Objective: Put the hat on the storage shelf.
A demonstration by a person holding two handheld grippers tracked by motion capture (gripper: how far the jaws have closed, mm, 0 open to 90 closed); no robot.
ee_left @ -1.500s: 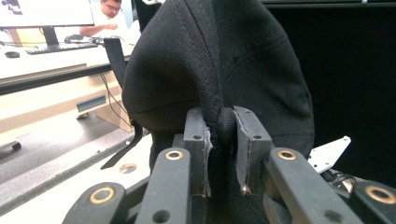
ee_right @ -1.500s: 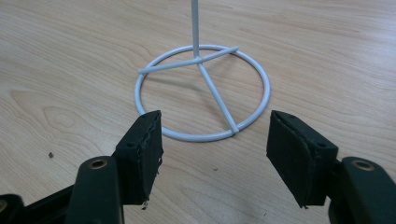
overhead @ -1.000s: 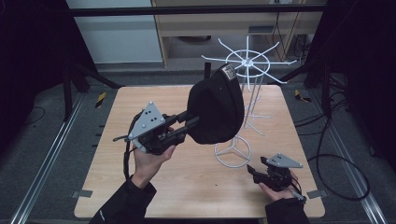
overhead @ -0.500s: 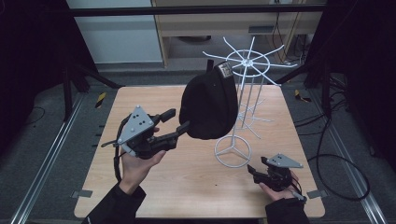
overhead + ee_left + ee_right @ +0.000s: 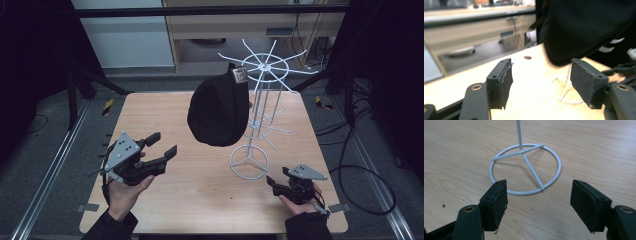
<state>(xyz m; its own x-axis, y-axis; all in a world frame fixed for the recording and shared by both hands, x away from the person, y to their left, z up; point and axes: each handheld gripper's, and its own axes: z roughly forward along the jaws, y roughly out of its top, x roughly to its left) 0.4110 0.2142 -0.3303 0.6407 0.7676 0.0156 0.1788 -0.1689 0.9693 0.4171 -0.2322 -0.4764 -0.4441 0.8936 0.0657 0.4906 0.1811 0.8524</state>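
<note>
Two grippers: left gripper (image 5: 161, 145) just opened, empty; right gripper (image 5: 274, 184) spread, empty
Cap (image 5: 218, 112): hangs on rack (image 5: 262, 100), up-right of left gripper, nearer than right

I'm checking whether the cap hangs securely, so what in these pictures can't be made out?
- High view: the black cap covers the prong of the white wire rack that carries it.
- High view: the label on the cap is too small to read.
- Left gripper view: the cap's top is cut off by the edge.
</note>
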